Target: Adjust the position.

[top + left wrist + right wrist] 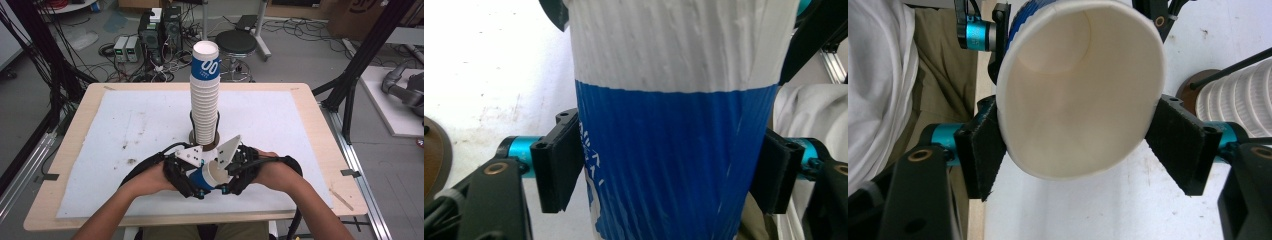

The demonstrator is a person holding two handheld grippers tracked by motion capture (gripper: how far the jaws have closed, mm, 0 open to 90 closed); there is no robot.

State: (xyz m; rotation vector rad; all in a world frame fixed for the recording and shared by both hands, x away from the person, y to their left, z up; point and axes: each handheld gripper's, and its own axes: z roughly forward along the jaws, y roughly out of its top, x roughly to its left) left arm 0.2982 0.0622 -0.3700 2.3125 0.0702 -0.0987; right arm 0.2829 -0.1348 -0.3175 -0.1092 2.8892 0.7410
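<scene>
Held between both grippers just above the near edge of the white mat (125,125), the paper cup (212,175) lies tipped on its side, open mouth turned up and toward the right gripper (231,172).

Item: one ribbed paper cup, white at the rim end, blue with white lettering at the base end; inside plain white.

Left gripper (192,177): in its own view the two black pads (556,167) press the blue lower band of the cup (674,150) from either side; the jaws are clamped on the cup.

Right gripper: in its own view the pads (980,155) sit at either side of the cup (1078,90) at its rim, the left pad touching the wall, the right pad touching or just beside it; the rim looks squeezed to an oval. The cup's mouth faces this camera, with the left gripper's teal fitting beyond the cup's far end.

Just beyond the grippers, near the middle of the mat: a tall stack of like cups (205,95), upright on a round brown base (192,137), with thin black rods rising beside it. The stack stands apart from the held cup.

Under all: a pale wooden table (315,125), with the stained mat covering most of its top.
</scene>
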